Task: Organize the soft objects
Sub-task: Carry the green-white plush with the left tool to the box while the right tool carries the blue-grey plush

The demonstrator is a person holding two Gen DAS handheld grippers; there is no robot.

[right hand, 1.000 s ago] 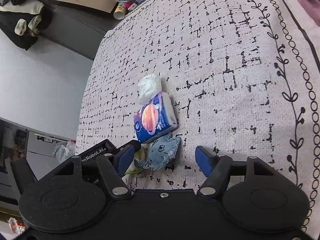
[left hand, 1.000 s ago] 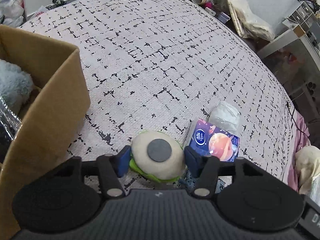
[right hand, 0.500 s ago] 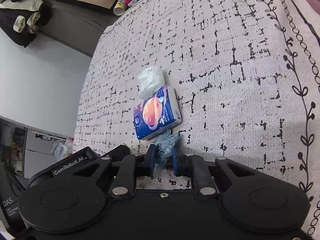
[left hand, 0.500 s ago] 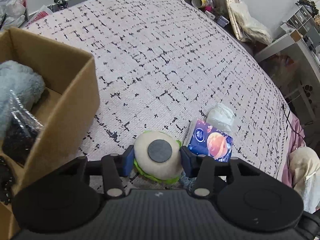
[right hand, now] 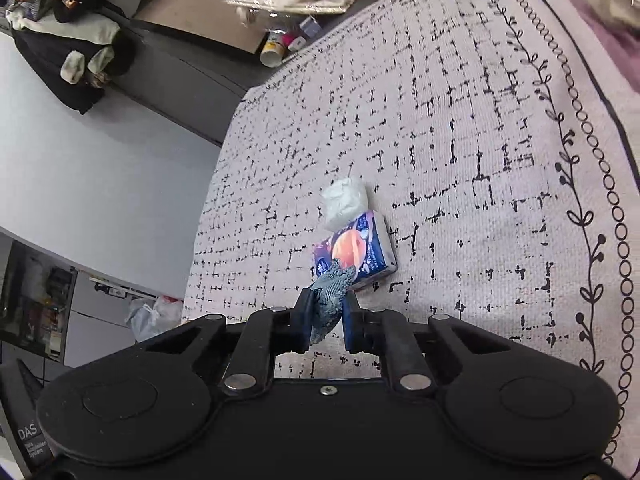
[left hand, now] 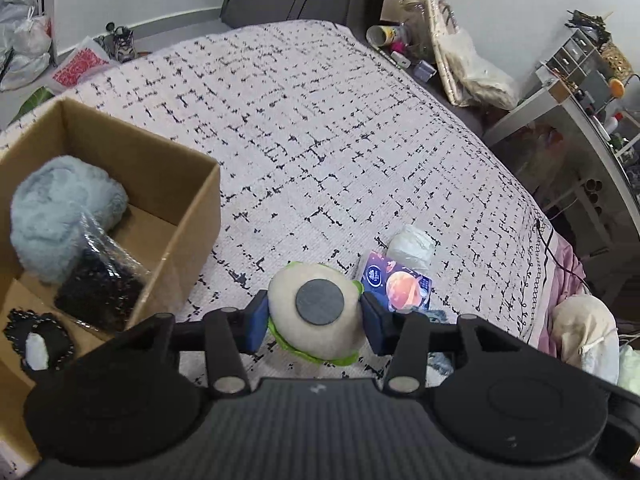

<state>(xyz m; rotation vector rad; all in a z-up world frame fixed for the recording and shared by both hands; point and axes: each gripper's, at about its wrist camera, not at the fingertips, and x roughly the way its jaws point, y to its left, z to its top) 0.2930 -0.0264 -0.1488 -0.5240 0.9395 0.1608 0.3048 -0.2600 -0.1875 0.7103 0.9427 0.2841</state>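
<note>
plush toy (left hand: 316, 312): pinched in left gripper (left hand: 314, 320), above bed (left hand: 320, 140)
blue cloth (right hand: 330, 296): clamped by right gripper (right hand: 327, 316)

Even, soft indoor light, faint shadows, strong fisheye bending at edges, slight motion blur.

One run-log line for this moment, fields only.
left tongs: shut on round plush toy | right tongs: shut on blue-grey cloth | cardboard box: partly filled | tissue pack: on bed
</note>
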